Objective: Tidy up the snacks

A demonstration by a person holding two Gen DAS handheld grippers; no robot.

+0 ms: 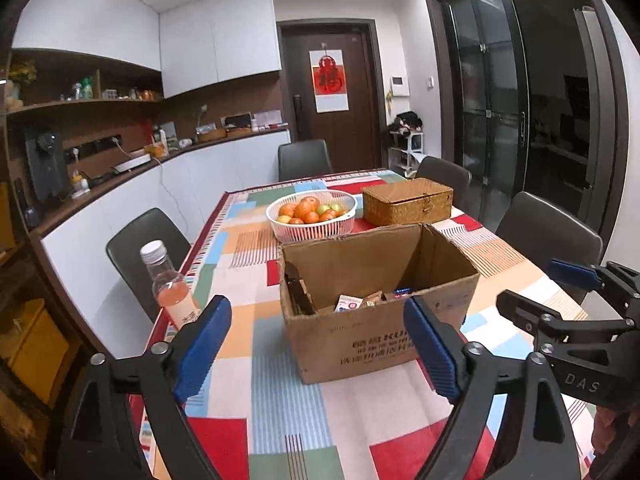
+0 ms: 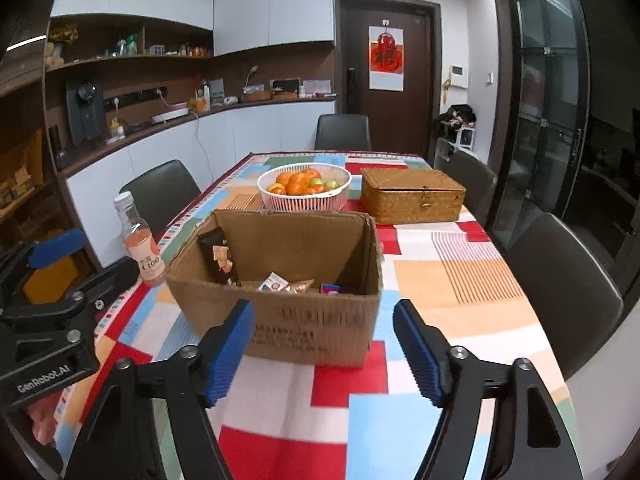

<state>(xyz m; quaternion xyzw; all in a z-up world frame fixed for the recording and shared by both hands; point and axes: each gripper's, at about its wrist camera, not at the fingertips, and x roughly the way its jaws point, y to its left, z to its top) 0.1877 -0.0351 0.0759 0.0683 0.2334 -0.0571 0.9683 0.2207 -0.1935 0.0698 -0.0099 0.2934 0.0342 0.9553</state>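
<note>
An open cardboard box (image 1: 360, 344) (image 2: 288, 320) stands on the patterned tablecloth, with several snack packets inside: a dark upright pack (image 2: 219, 257) at its left wall and small packets (image 2: 276, 283) on the bottom. My left gripper (image 1: 318, 344) is open in front of the box with nothing between its blue pads. My right gripper (image 2: 324, 350) is open too, empty, a little short of the box's near wall. In the left wrist view the right gripper (image 1: 568, 280) shows at the right edge; in the right wrist view the left gripper (image 2: 60, 264) shows at the left.
A bottle of pink drink (image 1: 172, 292) (image 2: 140, 248) stands left of the box near the table's edge. Behind the box are a white basket of fruit (image 1: 312, 216) (image 2: 304, 186) and a shut wicker box (image 1: 408, 202) (image 2: 412, 196). Dark chairs (image 2: 560, 292) ring the table.
</note>
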